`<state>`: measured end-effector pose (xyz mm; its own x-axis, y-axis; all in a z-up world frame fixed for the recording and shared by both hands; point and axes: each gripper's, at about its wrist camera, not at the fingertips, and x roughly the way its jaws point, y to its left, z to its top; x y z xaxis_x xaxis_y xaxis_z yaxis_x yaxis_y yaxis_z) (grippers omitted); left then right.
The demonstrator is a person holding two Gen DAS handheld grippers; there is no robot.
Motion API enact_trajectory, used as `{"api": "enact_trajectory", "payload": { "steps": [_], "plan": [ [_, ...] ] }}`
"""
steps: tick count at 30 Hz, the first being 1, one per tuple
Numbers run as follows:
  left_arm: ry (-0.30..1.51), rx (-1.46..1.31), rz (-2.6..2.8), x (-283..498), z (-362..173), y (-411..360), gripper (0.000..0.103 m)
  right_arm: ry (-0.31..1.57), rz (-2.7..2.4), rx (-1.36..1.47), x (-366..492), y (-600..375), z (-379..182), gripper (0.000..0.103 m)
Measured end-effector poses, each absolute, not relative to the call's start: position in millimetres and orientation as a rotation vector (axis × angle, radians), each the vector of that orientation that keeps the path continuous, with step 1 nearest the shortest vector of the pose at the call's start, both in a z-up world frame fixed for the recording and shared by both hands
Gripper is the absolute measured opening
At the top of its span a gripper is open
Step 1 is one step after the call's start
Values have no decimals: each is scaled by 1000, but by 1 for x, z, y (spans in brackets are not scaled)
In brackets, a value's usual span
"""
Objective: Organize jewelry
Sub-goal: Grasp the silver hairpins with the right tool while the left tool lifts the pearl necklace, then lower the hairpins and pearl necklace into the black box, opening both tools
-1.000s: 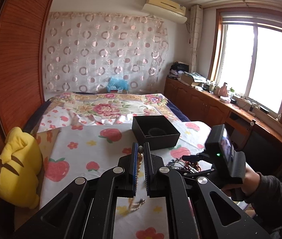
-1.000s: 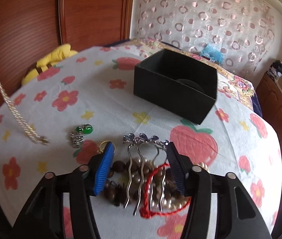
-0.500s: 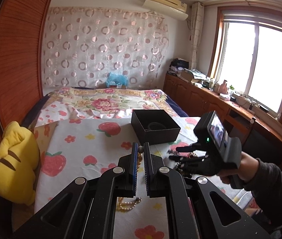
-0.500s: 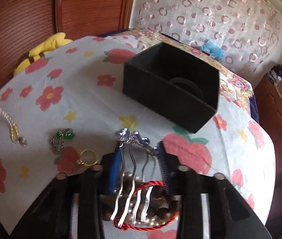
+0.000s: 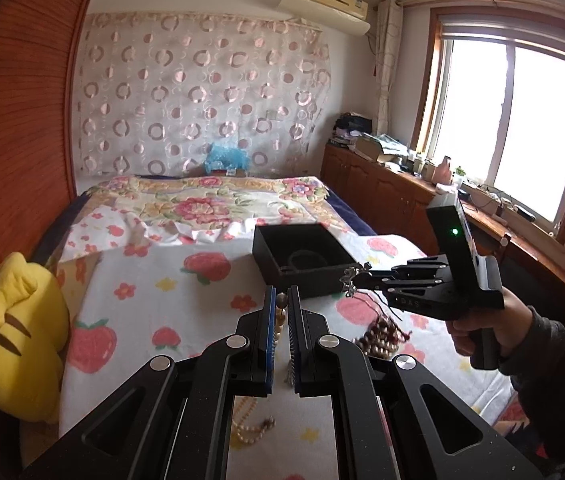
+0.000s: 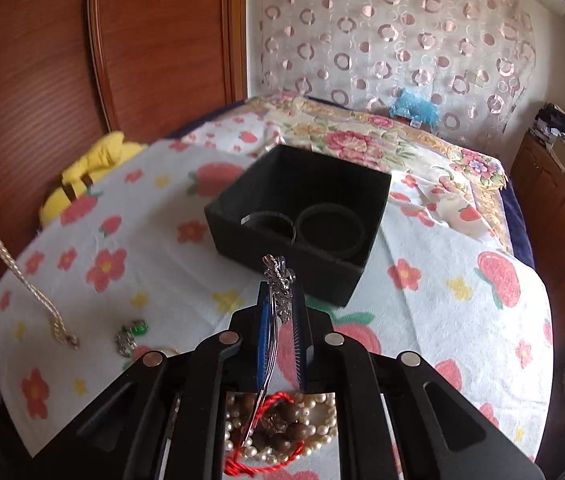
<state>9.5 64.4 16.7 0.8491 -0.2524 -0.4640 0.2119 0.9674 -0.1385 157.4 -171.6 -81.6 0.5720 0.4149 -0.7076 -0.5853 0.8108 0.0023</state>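
- The right tool (image 6: pixel 282 312) is clamping its two pads tight on a silver hair comb (image 6: pixel 279 280), whose ornate top is sticking up past the fingertips while its thin prongs are trailing back down between the arms.
- In the left wrist view, the right tool (image 5: pixel 356 278) is hovering just beside the near right corner of the black box (image 5: pixel 302 256), with a person's hand (image 5: pixel 478 332) wrapping its grip.
- The left tool (image 5: pixel 281 316) is pinching a pearl necklace (image 5: pixel 278 324) between nearly closed pads; the strand is hanging down and its loose end is lying on the strawberry-print cloth (image 5: pixel 142 308) over the bed.
- The black box is sitting open on the cloth, and two dark rings (image 6: pixel 330 228) are lying inside it.
- Under the right tool, a heap of pearls, brown wooden beads (image 6: pixel 282 420) and a red cord (image 6: pixel 266 460) is resting on the cloth.
- To the left of that tool, a green-stone trinket (image 6: pixel 132 334) is lying near the necklace's end.
- A yellow plush toy (image 5: pixel 22 344) is leaning at the bed's left edge.
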Motion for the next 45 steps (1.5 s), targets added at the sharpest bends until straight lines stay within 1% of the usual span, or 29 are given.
{"api": "enact_trajectory", "payload": {
  "steps": [6,14,25,30,39,40,42,43,45],
  "plan": [
    [466,-55,-251,20,34,55,5,730,623,-135,168,-183,-66,12],
    [443,-20,-254,41,53,45,5,716,614,-145,183,-177,-62,12],
    [406,8,-243,80,87,32,5,699,567,-155,233,-170,-56,12],
    [401,9,-226,100,93,29,5,706,553,-145,258,-159,-60,12],
    [407,11,-201,132,101,24,5,777,565,-117,286,-150,-89,14],
    [407,11,-199,135,101,23,5,778,563,-118,285,-150,-90,15],
    [413,7,-198,141,101,22,5,772,560,-115,283,-153,-91,22],
    [415,6,-198,145,102,21,5,767,555,-112,282,-157,-89,31],
    [416,9,-193,151,103,19,5,753,548,-107,279,-164,-87,33]
  ]
}}
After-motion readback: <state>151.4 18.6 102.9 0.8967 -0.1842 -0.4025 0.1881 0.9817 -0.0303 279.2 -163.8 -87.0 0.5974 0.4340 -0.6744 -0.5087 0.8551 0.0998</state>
